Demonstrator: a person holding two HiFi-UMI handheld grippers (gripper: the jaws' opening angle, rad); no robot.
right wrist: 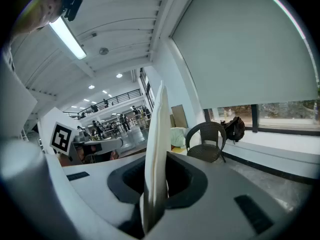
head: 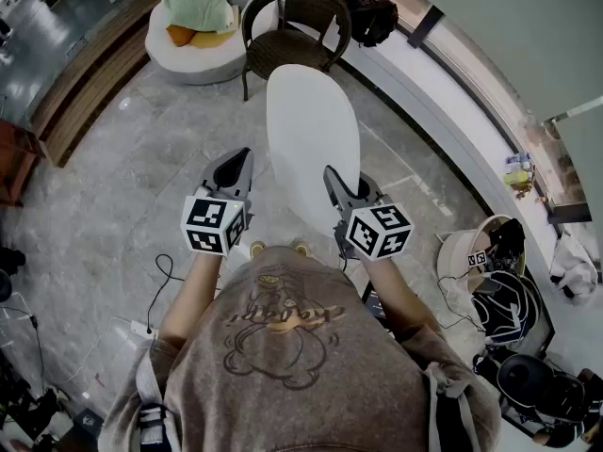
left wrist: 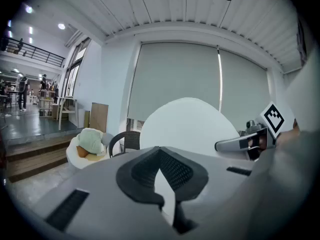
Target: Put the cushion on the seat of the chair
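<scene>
A white oval cushion [head: 311, 135] is held out in front of me, its near end clamped in my right gripper [head: 334, 179]. In the right gripper view its thin edge [right wrist: 157, 149] stands upright between the pads, and the right gripper [right wrist: 155, 169] is shut on it. My left gripper [head: 243, 163] hovers just left of the cushion, apart from it, its jaws together on nothing. In the left gripper view the cushion's broad face [left wrist: 187, 124] rises beyond the left gripper [left wrist: 159, 151]. The dark wicker chair [head: 294, 28] stands ahead by the window ledge, its seat bare [right wrist: 207, 141].
A round white lounger [head: 198, 22] with a green pillow sits left of the chair. A black backpack [head: 372, 15] rests on the window ledge. Wooden steps [head: 85, 73] run along the left. Cables [head: 165, 281] trail on the floor; bins and gear [head: 480, 252] crowd the right.
</scene>
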